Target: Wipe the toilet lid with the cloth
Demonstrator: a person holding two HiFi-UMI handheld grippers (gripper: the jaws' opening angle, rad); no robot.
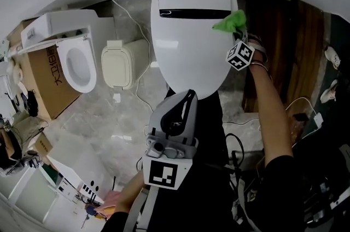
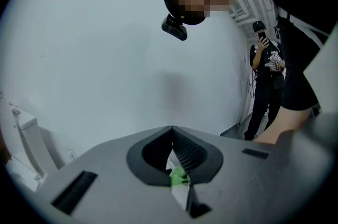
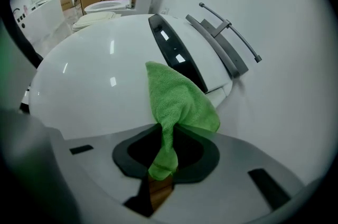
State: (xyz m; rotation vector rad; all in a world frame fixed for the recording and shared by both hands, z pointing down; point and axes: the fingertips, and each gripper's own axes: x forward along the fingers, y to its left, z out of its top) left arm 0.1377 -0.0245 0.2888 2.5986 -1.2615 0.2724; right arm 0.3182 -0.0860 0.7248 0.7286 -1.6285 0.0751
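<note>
- The right gripper (image 3: 166, 130) has its fingers clenched on the green cloth (image 3: 179, 101). Its own view shows the fabric pinched into a narrow neck between the jaws, then fanning out past the tips.
- The cloth lies against the closed white toilet lid (image 1: 188, 45), at about 1 o'clock on the lid in the head view, just beside the end of the dark strip (image 1: 197, 13) across the lid's rear.
- The head view shows only a green tuft there. The right gripper view adds the pinch itself and a grey bar (image 3: 227, 27) on the wall side, at 1 o'clock.
- The left gripper (image 1: 188, 95) hangs off the lid's 6 o'clock edge, pointing toward it. In its own view the jaw tips meet with nothing held, and a sliver of green shows through the slit beneath them.
- Only the left gripper view shows a standing person in black (image 2: 266, 85), at 3 o'clock.
- A second toilet (image 1: 76, 64) and a cardboard box (image 1: 46, 77) stand at 9 o'clock in the head view. In the right gripper view they are small, at 11 o'clock.
</note>
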